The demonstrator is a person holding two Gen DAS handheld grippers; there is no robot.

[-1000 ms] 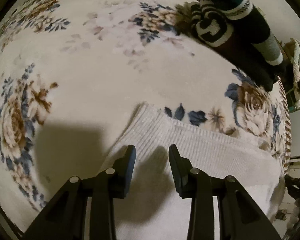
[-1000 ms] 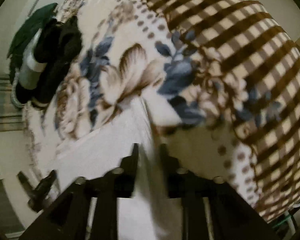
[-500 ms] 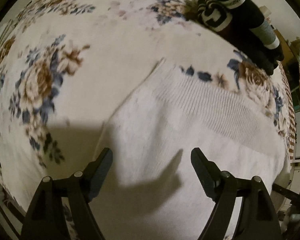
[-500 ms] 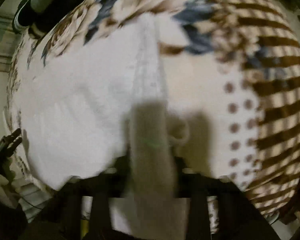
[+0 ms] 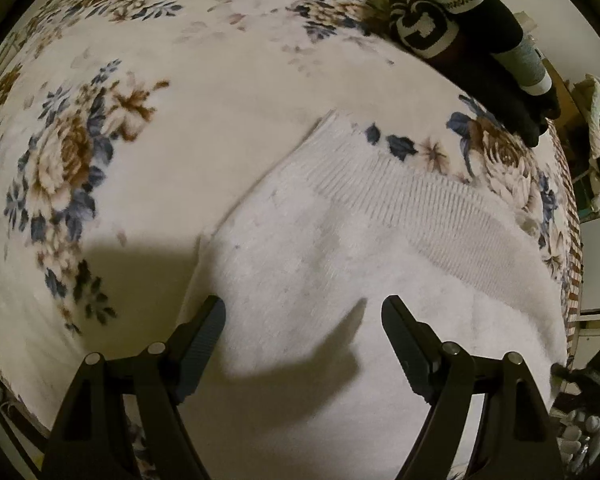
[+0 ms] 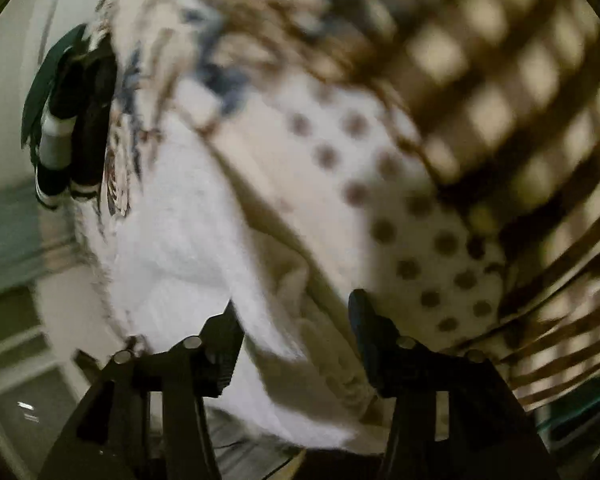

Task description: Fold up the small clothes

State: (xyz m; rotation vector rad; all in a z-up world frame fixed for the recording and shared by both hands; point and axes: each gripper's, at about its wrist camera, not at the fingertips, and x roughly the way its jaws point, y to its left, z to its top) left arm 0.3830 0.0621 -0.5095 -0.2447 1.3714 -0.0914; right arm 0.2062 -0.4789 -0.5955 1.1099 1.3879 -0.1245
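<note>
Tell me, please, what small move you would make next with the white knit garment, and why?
Probably lower the left gripper and close it on the white knit garment near its left edge. Its jaws stand open above the fabric, holding nothing, and the right gripper is open too, so the garment, spread flat on the floral blanket, is gripped by neither.

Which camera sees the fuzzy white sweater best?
The left wrist view: the white sweater lies sharp and spread out there, ribbed edge showing. The right wrist view shows only a blurry part of it.
</note>
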